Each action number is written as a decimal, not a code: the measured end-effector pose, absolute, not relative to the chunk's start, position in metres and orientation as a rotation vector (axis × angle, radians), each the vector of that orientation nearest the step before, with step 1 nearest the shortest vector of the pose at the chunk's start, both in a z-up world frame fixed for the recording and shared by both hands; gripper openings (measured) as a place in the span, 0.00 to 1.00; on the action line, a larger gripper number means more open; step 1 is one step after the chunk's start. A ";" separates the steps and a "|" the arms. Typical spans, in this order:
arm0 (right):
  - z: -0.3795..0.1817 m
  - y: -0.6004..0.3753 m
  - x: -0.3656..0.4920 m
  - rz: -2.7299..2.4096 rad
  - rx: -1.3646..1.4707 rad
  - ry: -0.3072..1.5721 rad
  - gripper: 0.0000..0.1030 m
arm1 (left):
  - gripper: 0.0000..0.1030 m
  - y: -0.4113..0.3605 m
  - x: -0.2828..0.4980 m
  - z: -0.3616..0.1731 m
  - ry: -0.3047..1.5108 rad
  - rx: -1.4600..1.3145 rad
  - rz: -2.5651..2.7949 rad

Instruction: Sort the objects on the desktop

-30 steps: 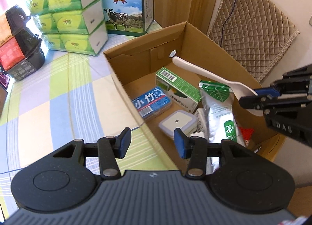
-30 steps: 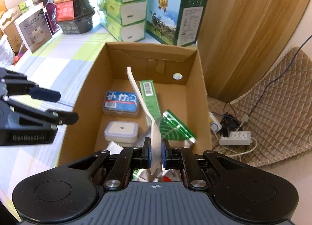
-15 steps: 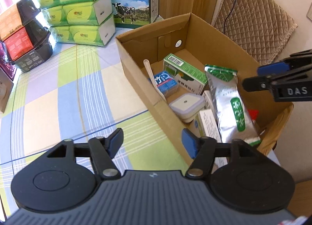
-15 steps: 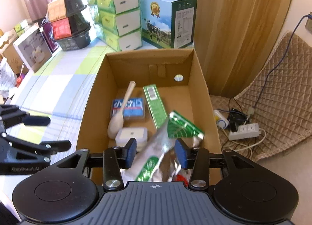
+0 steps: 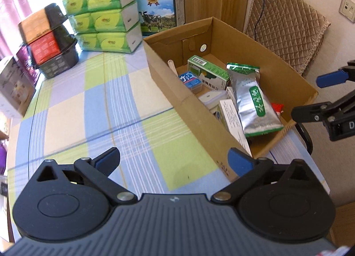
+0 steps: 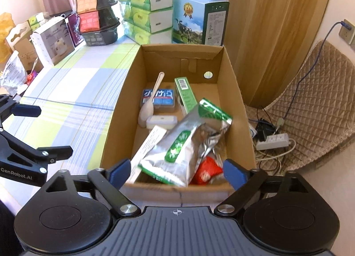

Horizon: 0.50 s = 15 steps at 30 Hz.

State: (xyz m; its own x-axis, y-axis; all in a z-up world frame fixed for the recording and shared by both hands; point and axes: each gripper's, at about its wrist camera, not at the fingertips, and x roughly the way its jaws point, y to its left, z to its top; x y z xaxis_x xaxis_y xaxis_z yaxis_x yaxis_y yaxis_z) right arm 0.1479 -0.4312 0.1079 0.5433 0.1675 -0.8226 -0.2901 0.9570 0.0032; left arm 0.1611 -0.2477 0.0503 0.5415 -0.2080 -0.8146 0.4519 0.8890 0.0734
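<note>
Right wrist view: my right tongs (image 6: 176, 172) hang spread wide and empty at the near rim of the cardboard box (image 6: 235, 100), where the spoon (image 6: 149, 102), blue case (image 6: 165, 98), green carton (image 6: 185, 95) and foil pouch (image 6: 184, 142) all lie inside. Left tongs (image 5: 174, 160) gape empty above the checked counter (image 5: 99, 105), beside the box's long wall. I judge this a between-items pause; the counter stretch before me is bare, so next I must find another loose object and carry it over.

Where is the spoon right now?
The spoon lies inside the cardboard box, near its left wall in the right wrist view, resting across the blue case with its bowl beside the small white container.
</note>
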 end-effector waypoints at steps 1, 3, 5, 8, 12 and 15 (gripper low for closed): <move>0.109 -0.432 0.143 0.272 -0.140 0.961 0.91 | 0.99 -0.245 0.156 0.051 0.922 0.280 -0.392; 0.110 -0.432 0.133 0.271 -0.144 0.958 0.94 | 0.99 -0.240 0.147 0.053 0.921 0.261 -0.381; 0.112 -0.433 0.122 0.268 -0.147 0.953 0.95 | 0.99 -0.236 0.138 0.055 0.916 0.248 -0.371; 0.117 -0.433 0.107 0.261 -0.153 0.942 0.96 | 0.99 -0.231 0.126 0.058 0.908 0.215 -0.366; 0.124 -0.433 0.087 0.239 -0.152 0.910 0.98 | 0.99 -0.225 0.111 0.064 0.883 0.181 -0.347; 0.127 -0.434 0.072 0.231 -0.127 0.896 0.98 | 0.99 -0.220 0.099 0.067 0.867 0.154 -0.331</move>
State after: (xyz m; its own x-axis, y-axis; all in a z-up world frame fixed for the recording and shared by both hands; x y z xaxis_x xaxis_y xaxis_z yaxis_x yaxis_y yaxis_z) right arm 0.0719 -0.4336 0.1268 0.6024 0.1464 -0.7847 -0.2521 0.9676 -0.0130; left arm 0.0995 -0.2200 0.0670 0.6004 -0.2220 -0.7682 0.3459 0.9383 -0.0007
